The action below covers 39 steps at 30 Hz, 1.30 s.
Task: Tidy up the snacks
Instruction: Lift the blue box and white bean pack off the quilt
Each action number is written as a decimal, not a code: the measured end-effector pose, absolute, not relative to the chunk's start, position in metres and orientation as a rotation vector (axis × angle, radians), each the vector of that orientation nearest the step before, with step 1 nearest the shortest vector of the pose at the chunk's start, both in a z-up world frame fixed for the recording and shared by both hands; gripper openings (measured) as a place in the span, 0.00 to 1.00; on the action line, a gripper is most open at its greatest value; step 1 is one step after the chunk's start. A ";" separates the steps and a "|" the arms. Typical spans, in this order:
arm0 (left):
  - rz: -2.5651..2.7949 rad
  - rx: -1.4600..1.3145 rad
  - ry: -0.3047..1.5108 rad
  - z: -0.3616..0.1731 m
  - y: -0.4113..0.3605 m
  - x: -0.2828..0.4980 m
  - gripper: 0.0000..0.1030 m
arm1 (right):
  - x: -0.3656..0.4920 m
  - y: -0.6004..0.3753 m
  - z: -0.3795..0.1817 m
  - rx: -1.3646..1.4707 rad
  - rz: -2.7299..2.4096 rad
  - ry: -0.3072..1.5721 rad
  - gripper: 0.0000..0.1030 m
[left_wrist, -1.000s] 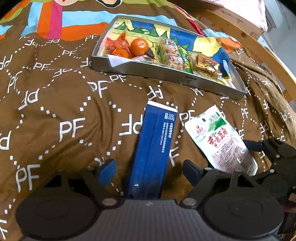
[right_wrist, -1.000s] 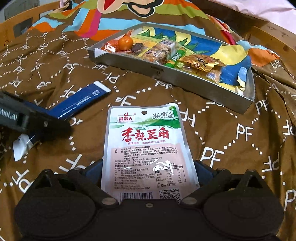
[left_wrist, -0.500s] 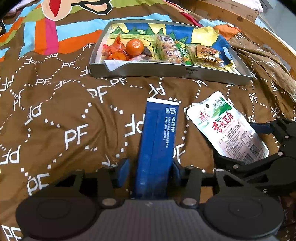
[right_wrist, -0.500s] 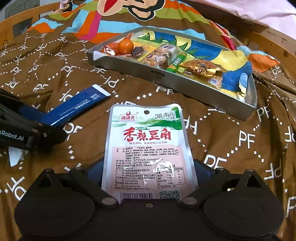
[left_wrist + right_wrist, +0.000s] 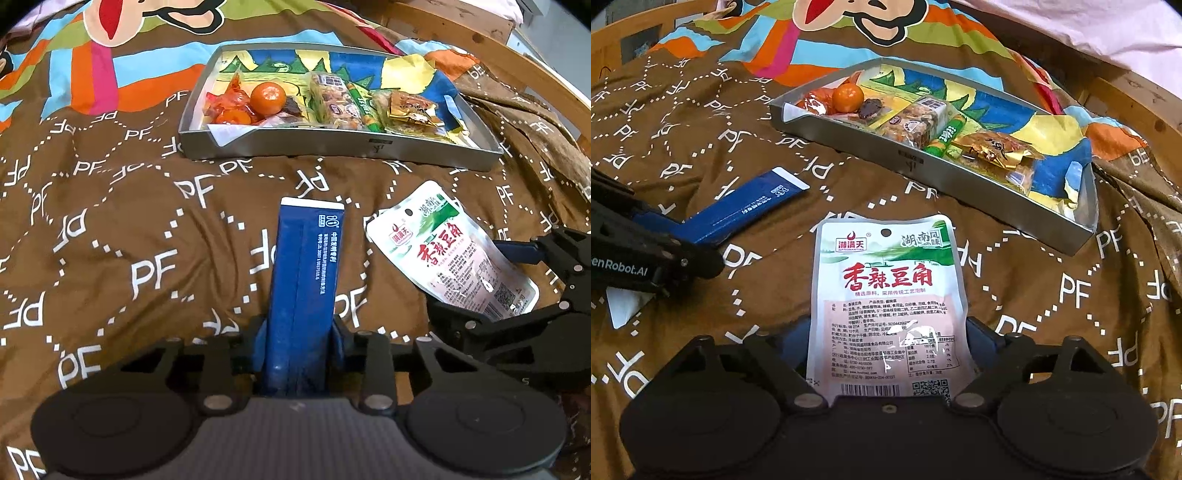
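Note:
My left gripper is shut on a long blue packet, which points toward the silver tray; the packet also shows in the right wrist view. My right gripper is shut on the edges of a white spicy-bean pouch, held just above the brown blanket; the pouch also shows in the left wrist view. The tray holds a mandarin, orange candies, a nut bar, a green stick and gold packets.
A brown "PF" blanket with a colourful cartoon print covers the bed. A wooden bed rail curves behind the tray. A white scrap lies under the left gripper. The left gripper is close beside the pouch.
My left gripper has closed on the blue packet and lifted it slightly. My right gripper has risen a little with the pouch; the tray looks farther off.

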<state>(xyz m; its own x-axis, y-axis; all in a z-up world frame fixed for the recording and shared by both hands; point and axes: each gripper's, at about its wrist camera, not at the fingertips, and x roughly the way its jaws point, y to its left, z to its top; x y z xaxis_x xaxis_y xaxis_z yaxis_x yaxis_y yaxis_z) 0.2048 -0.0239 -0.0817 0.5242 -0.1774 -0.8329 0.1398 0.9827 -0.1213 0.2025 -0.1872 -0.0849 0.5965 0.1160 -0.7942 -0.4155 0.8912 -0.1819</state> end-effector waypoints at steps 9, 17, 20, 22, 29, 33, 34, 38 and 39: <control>-0.184 -0.049 1.003 -0.080 -0.024 0.204 0.35 | 0.201 -0.188 -0.088 -0.354 0.321 0.848 0.81; -0.178 -0.102 1.011 -0.075 -0.021 0.201 0.34 | 0.198 -0.187 -0.078 -0.368 0.272 0.836 0.64; -0.175 -0.122 1.007 -0.073 -0.019 0.200 0.34 | 0.197 -0.187 -0.079 -0.378 0.273 0.824 0.63; -0.176 -0.126 0.998 -0.071 -0.019 0.200 0.34 | 0.197 -0.187 -0.079 -0.377 0.277 0.821 0.63; -0.174 -0.099 0.988 -0.073 -0.024 0.199 0.34 | 0.200 -0.181 -0.093 -0.417 0.299 0.847 0.84; -0.172 -0.091 0.987 -0.075 -0.025 0.200 0.34 | 0.204 -0.186 -0.097 -0.381 0.293 0.847 0.85; -0.171 -0.090 0.986 -0.074 -0.025 0.199 0.34 | 0.203 -0.186 -0.096 -0.384 0.295 0.840 0.80; -0.170 -0.097 0.979 -0.073 -0.025 0.198 0.34 | 0.199 -0.181 -0.087 -0.415 0.284 0.815 0.61; -0.169 -0.100 0.977 -0.072 -0.024 0.198 0.34 | 0.198 -0.179 -0.086 -0.427 0.281 0.813 0.58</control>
